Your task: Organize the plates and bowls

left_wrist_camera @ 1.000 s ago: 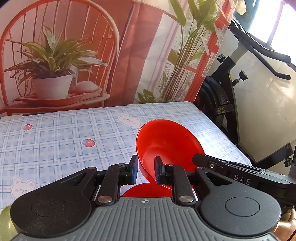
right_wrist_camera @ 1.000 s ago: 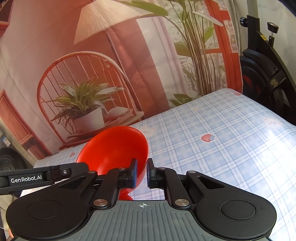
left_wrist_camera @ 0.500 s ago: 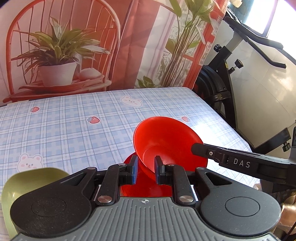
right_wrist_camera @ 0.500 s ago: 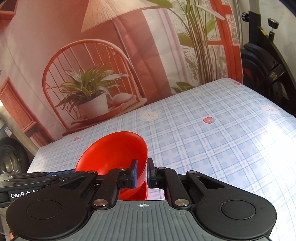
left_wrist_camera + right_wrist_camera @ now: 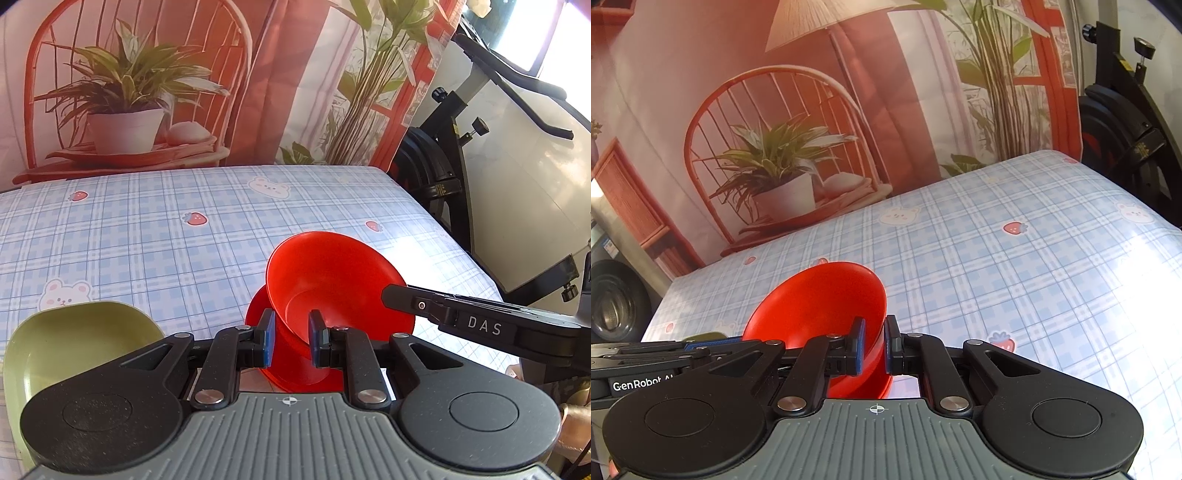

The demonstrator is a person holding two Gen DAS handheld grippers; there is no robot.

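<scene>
The left gripper (image 5: 289,343) clamps the near rim of a glossy red plastic bowl (image 5: 332,280), tilted above a flat red plate (image 5: 284,373) near the right edge of the blue checked tablecloth (image 5: 147,236); the right gripper (image 5: 874,345) pinches the bowl's opposite rim; a pale green plastic dish (image 5: 66,343) sits toward the near left corner.

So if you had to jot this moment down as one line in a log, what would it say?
left gripper: shut on red bowl rim | right gripper: shut on opposite rim | bowl: tilted, above red plate | green dish: beside, untouched
</scene>
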